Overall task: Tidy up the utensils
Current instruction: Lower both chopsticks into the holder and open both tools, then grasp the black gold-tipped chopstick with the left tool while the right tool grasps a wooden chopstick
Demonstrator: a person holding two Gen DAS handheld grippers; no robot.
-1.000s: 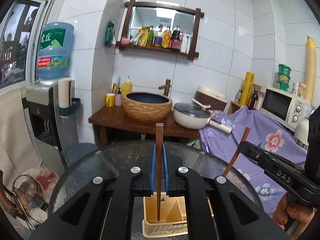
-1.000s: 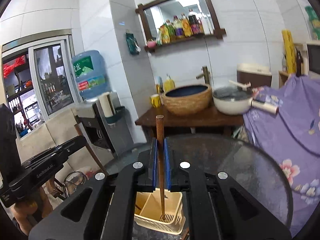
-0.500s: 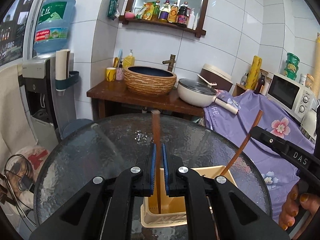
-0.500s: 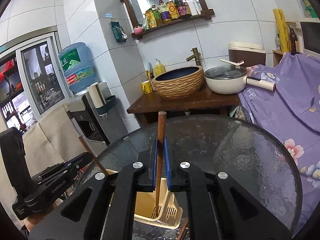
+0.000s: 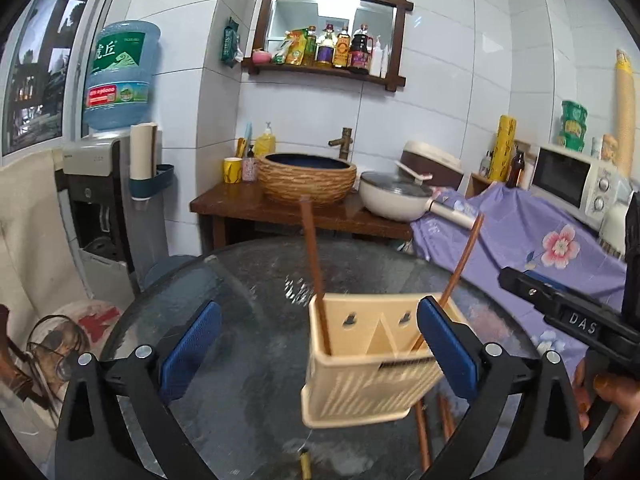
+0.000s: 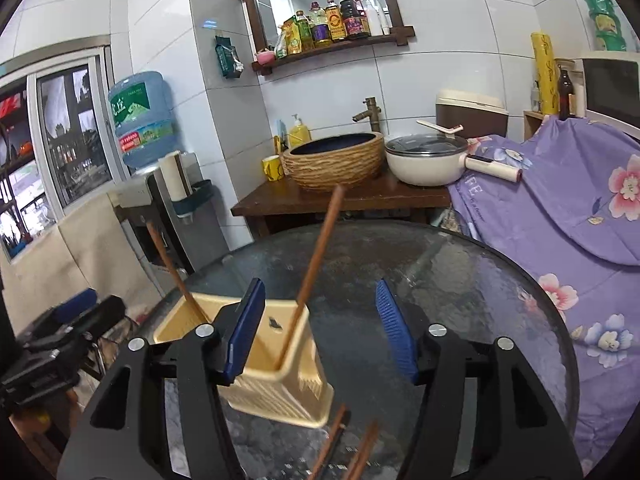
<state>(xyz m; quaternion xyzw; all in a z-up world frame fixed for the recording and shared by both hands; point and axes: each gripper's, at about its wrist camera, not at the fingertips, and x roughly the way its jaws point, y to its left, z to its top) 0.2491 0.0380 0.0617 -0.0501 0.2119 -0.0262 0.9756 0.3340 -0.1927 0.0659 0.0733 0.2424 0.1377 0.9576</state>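
Loose chopsticks [image 6: 340, 444] — blurred, cut by bottom edge; count unclear.

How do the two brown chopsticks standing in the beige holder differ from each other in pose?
In the left wrist view, the left chopstick stands in the left compartment of the beige holder and tilts left at the top. The right chopstick stands in the right compartment and leans right, more strongly. Both are brown, rest free inside the holder and rise well above its rim.
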